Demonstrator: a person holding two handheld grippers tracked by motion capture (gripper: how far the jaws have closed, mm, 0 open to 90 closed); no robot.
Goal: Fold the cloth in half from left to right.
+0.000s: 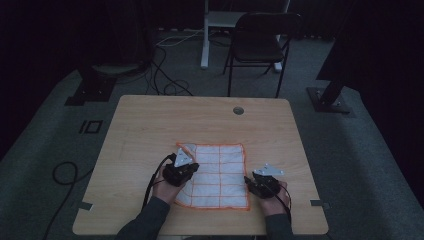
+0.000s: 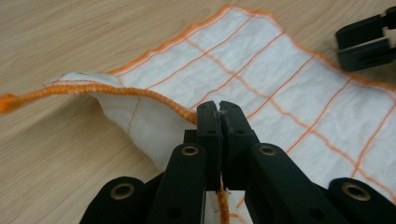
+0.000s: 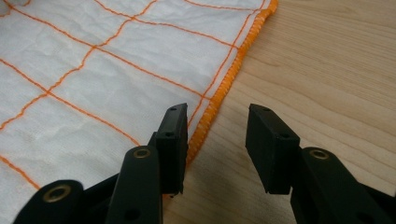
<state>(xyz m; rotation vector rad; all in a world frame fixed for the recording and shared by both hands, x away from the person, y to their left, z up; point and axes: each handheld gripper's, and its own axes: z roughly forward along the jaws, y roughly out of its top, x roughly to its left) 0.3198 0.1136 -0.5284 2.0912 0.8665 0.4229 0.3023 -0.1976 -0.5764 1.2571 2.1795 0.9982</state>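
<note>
Left gripper [image 2: 218, 112] pinches the unlabelled cloth's [image 2: 261, 70] hem; right gripper [image 3: 217, 135] jaws spread.

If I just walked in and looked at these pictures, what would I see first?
The white cloth with orange lines would catch your eye first, lying on the near part of the wooden table. The left gripper has its fingers shut on the cloth's orange edge and lifts it off the table. The right gripper sits open at the cloth's other side, one finger over the cloth and one over bare wood.
</note>
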